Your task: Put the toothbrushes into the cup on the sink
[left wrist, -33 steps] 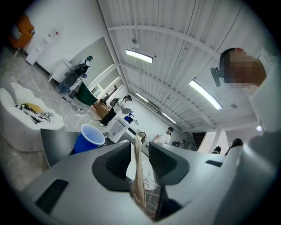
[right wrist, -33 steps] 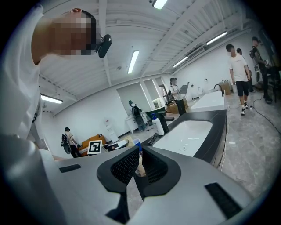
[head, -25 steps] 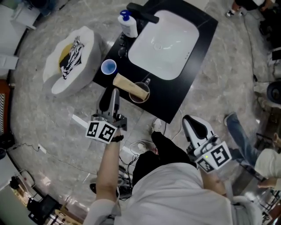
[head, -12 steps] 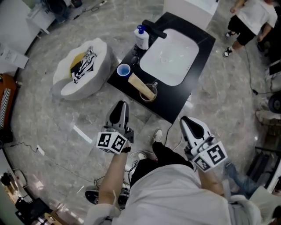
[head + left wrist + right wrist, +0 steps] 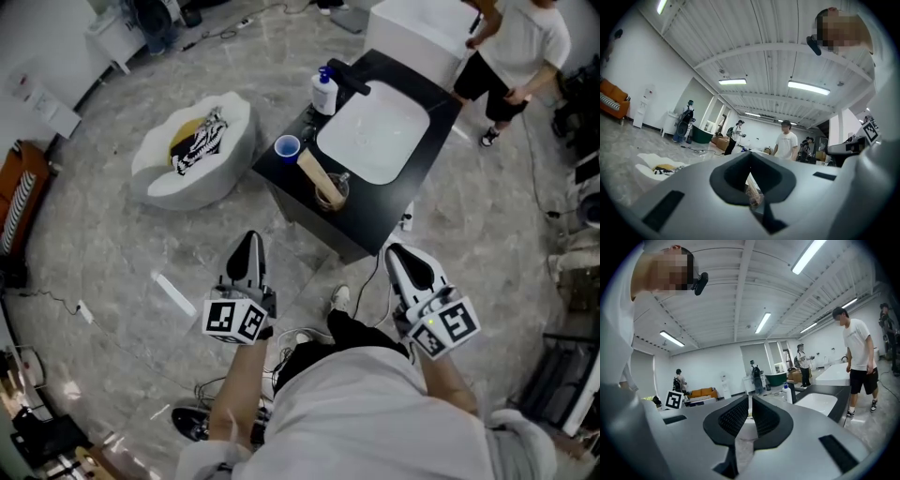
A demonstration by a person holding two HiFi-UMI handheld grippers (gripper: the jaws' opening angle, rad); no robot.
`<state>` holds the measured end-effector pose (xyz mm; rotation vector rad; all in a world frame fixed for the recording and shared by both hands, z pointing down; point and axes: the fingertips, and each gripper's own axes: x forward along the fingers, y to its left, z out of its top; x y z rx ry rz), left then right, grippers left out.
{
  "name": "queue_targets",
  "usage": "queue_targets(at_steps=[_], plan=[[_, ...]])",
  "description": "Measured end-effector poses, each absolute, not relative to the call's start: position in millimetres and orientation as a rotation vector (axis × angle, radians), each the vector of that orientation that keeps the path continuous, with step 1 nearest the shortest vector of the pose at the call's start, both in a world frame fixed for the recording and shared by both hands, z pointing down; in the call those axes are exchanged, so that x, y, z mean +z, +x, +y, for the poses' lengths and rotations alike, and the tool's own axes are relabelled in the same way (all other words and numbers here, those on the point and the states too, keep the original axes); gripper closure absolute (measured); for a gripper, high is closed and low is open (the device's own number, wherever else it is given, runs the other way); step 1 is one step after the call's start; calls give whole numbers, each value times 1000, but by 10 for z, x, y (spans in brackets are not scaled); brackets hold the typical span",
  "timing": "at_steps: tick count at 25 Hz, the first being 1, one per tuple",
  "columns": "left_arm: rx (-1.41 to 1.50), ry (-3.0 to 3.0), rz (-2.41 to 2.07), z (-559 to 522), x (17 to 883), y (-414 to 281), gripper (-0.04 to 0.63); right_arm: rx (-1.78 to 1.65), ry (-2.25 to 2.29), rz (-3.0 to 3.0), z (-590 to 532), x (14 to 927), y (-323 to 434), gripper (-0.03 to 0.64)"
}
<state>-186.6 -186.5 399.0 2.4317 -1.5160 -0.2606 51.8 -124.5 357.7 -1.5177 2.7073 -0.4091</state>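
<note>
The black sink counter (image 5: 403,202) with a white basin stands well ahead of me. A blue cup (image 5: 287,145) sits on its left end. Beside the cup, a tan oblong thing (image 5: 314,173) leans on a glass cup (image 5: 332,194). I cannot make out any toothbrushes. My left gripper (image 5: 249,244) hangs over the floor short of the counter, shut and empty; its jaws meet at the tip (image 5: 750,155). The right gripper (image 5: 401,253) is level with it, near the counter's front corner, jaws together with nothing between them (image 5: 750,400).
A soap bottle (image 5: 324,92) stands at the counter's back left. A white cushion (image 5: 164,164) holding a striped yellow and black thing lies on the floor to the left. A person (image 5: 514,52) stands beyond the sink. A white strip (image 5: 173,293) and cables lie by my feet.
The left gripper's jaws have closed. The sink counter now lies farther from both grippers, and more of the room and the standing person have come into view.
</note>
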Motion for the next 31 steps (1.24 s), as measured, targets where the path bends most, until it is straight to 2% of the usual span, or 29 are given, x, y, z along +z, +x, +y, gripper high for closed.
queue_targets(at_steps=[11,31], plan=[[-243,2518,-1574,-1004,3551,-2009,592,-306,-1508,2725,-920,3359,385,571],[-182,2588,-1561,-783,3532,-1981,592,-302,-1499,2736,-686,3355,331,571]])
